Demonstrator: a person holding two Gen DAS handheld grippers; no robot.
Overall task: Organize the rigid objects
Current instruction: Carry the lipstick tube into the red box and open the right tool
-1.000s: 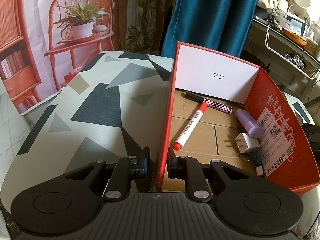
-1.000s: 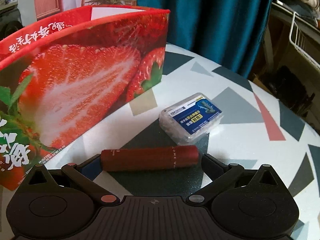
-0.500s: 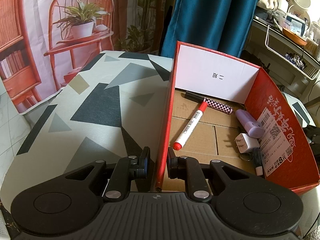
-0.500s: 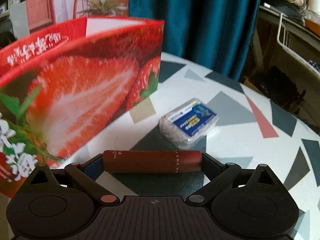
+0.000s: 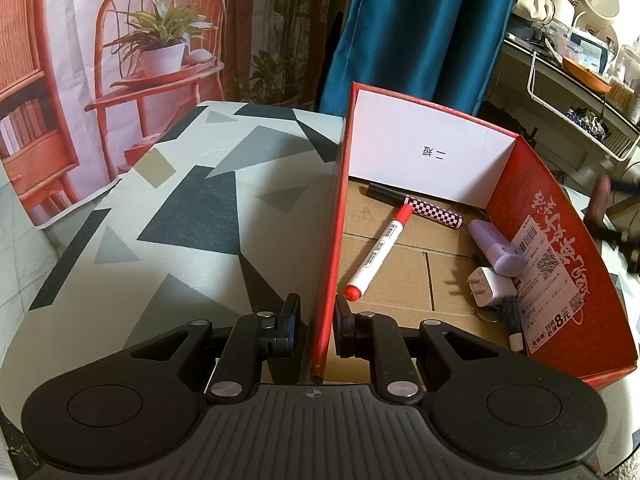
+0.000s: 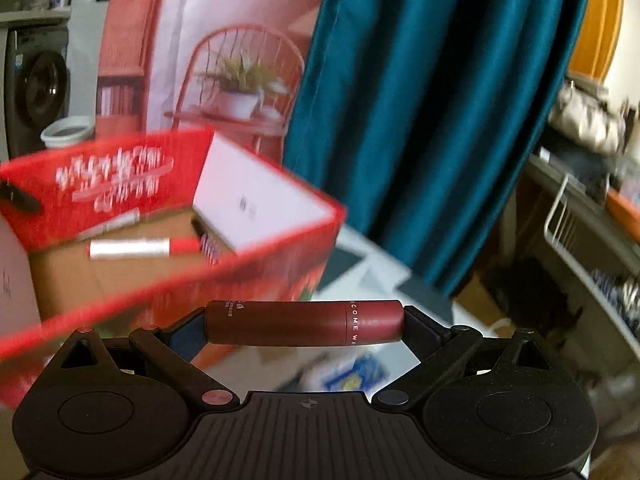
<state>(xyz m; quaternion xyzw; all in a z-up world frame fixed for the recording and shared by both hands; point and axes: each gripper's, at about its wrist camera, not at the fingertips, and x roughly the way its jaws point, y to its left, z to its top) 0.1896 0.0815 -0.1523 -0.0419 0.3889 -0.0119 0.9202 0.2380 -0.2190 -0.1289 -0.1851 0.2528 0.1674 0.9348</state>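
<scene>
Left tool (image 5: 316,330) pinched shut, angled downward; right tool (image 6: 304,322) clamped wide, tilted down.

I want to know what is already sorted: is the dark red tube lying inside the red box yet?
No: the dark red tube is clamped end to end in the right tool, outside the red box.

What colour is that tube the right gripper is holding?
Dark red, maroon: the tube shows best in the right wrist view.
</scene>
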